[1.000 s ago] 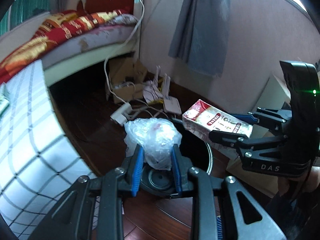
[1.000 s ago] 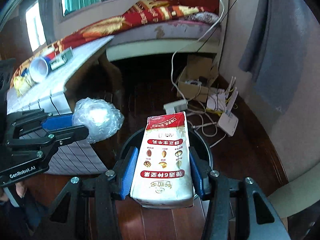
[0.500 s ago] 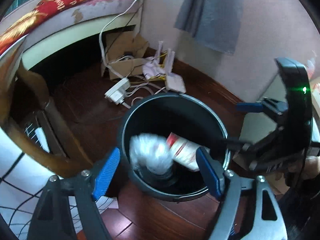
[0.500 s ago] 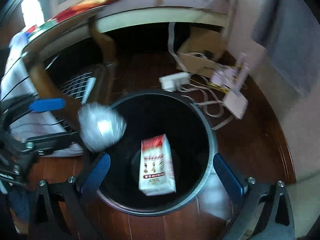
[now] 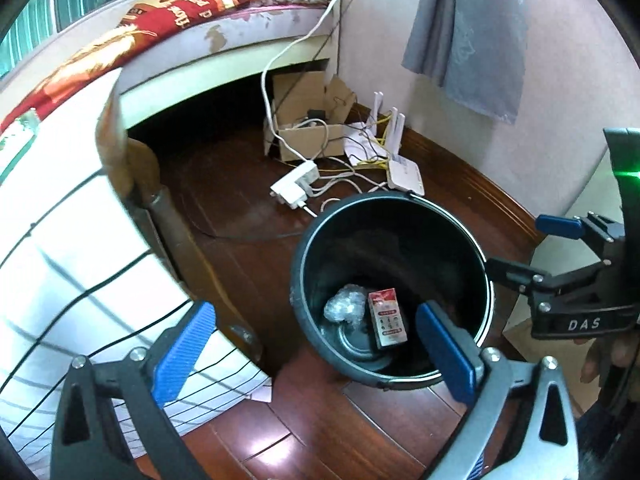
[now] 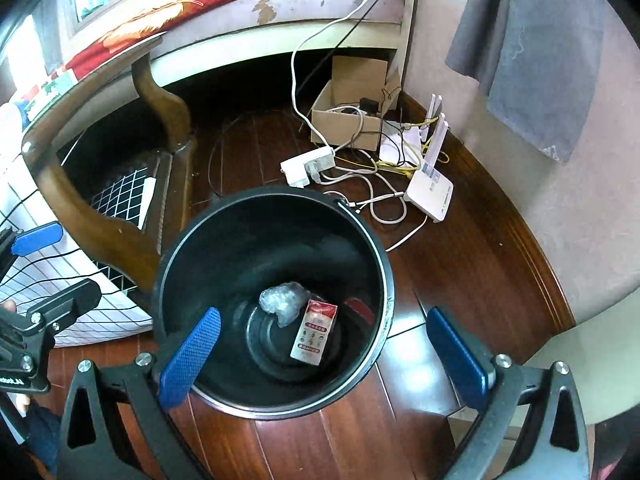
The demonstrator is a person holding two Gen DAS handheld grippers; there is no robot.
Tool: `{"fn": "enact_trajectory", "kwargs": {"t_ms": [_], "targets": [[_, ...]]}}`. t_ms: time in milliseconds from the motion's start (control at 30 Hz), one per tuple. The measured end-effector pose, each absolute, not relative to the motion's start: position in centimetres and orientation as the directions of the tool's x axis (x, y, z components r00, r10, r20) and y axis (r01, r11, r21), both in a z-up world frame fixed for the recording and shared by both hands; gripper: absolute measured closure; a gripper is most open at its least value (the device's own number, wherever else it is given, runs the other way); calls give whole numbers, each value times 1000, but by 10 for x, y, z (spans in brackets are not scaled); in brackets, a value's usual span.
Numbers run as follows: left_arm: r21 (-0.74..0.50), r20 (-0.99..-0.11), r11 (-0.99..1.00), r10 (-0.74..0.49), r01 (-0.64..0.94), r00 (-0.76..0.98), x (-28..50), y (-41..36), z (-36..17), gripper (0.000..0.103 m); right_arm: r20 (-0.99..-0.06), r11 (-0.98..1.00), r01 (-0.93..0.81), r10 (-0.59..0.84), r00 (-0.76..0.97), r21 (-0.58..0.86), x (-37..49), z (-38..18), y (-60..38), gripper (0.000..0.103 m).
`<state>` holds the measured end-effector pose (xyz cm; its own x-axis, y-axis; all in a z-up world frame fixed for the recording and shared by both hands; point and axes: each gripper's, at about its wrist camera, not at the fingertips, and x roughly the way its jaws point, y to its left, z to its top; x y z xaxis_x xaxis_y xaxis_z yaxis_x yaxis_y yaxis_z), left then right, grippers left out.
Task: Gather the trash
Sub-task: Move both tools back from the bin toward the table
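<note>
The left gripper (image 5: 316, 344) hung above the near rim of the black bin (image 5: 298, 280), its jaws having just spread wide, with nothing between the blue pads (image 5: 182, 354). At the bottom of the bin lay the 2 pieces of trash: a crumpled ball of clear plastic wrap (image 5: 345, 307) on the left and, touching its right side, a red-and-white milk carton (image 5: 387, 318). The carton lay flat, printed face up, its long axis running from the near wall toward the far wall, the red top end pointing away from the cameras. The right gripper (image 6: 326, 352) stood just as wide over the same bin, its jaws having just opened too, and empty. The bin stood on a dark reddish wooden floor (image 6: 472, 280). Left of it rose a curved wooden leg of the counter (image 6: 100, 224), which carried a white grid-lined cloth (image 5: 60, 248). Beyond lay a white power strip (image 6: 308, 164), a cardboard box (image 6: 346, 118) and a white router (image 6: 430, 188) amid cables, under a bed (image 5: 224, 36); a grey cloth (image 6: 536, 52) hung on the pink wall at right.
</note>
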<state>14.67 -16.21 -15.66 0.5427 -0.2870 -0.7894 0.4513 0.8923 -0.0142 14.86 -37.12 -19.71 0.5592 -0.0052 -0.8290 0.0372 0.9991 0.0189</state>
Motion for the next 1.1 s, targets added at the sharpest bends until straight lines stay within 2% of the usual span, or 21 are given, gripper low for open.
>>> {"fn": "enact_trajectory", "kwargs": {"t_ms": [667, 1100], "targets": [[57, -698, 946, -190, 318, 691, 100, -102, -88, 2, -752, 999, 4, 28, 658, 41, 92, -111, -302, 0], [28, -632, 983, -122, 180, 765, 69, -40, -55, 2, -679, 996, -86, 78, 730, 22, 71, -57, -243, 0]]}}
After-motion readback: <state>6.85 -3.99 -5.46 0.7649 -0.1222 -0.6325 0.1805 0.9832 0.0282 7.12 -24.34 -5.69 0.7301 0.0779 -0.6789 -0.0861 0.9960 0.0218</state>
